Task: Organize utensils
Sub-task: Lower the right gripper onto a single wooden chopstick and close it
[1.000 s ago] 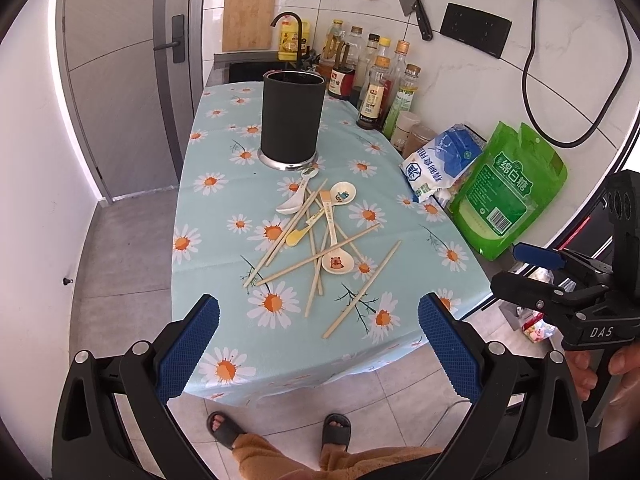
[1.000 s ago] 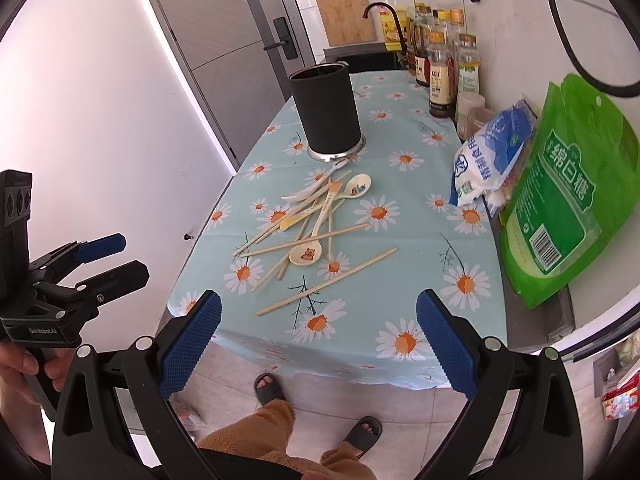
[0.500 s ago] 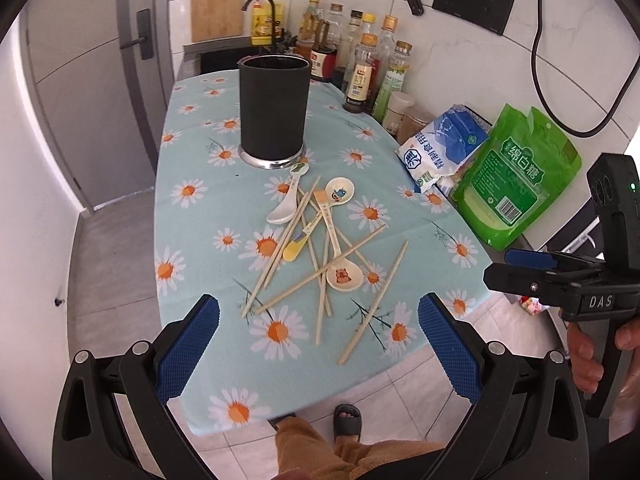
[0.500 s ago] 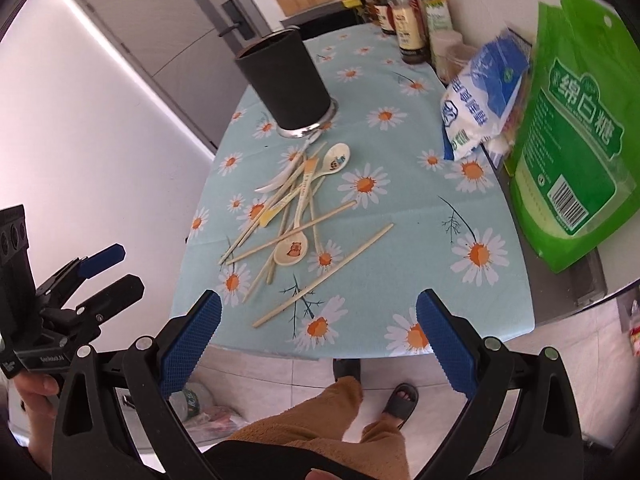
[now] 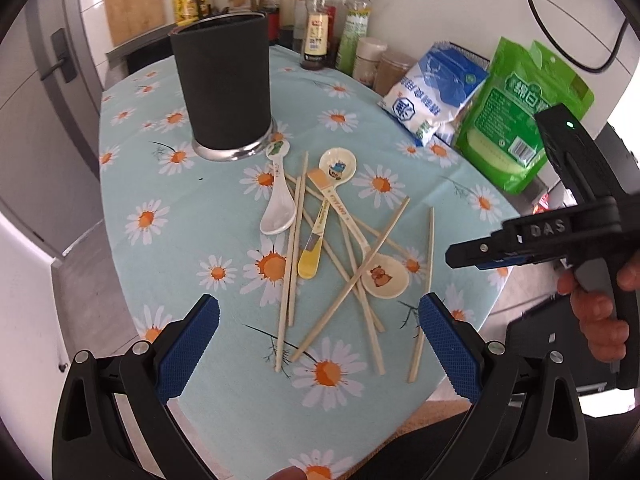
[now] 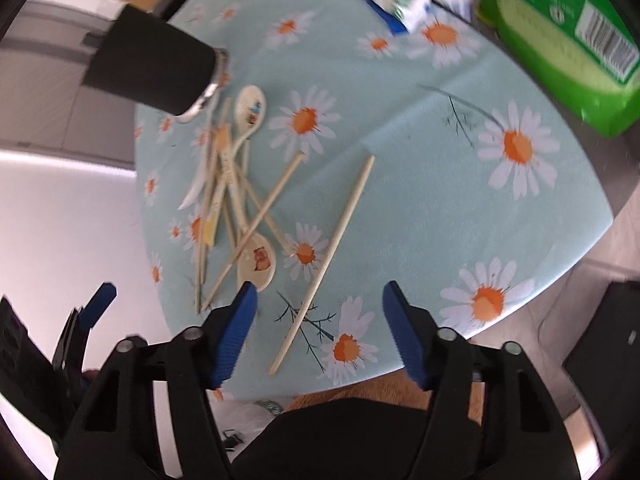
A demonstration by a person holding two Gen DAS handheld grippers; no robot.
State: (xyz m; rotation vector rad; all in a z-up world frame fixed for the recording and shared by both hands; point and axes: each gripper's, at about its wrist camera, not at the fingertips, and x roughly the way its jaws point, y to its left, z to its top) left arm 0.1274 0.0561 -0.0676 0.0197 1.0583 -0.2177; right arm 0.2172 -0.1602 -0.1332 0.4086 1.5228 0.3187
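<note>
A black cylindrical holder (image 5: 224, 88) stands upright on the daisy tablecloth (image 5: 168, 216). In front of it lies a heap of several wooden chopsticks (image 5: 294, 240) mixed with a white spoon (image 5: 278, 204), a spoon with a blue picture (image 5: 338, 166), a bear spoon (image 5: 384, 276) and a yellow-tipped utensil (image 5: 316, 236). My left gripper (image 5: 318, 344) hangs open above the heap's near end, holding nothing. My right gripper (image 6: 320, 312) is closing its jaws above a lone chopstick (image 6: 332, 248), which lies between the fingers in this view; the pads do not touch it. The heap lies to its left.
Sauce bottles (image 5: 318, 32), a white-blue bag (image 5: 432, 92) and a green bag (image 5: 516, 120) line the far right side of the table by the wall. The table's rounded near edge (image 6: 520, 312) is just below both grippers. The person's legs show beneath it.
Both grippers have come down and in toward the utensil heap. The right gripper has rolled, and its jaws have narrowed from wide open.
</note>
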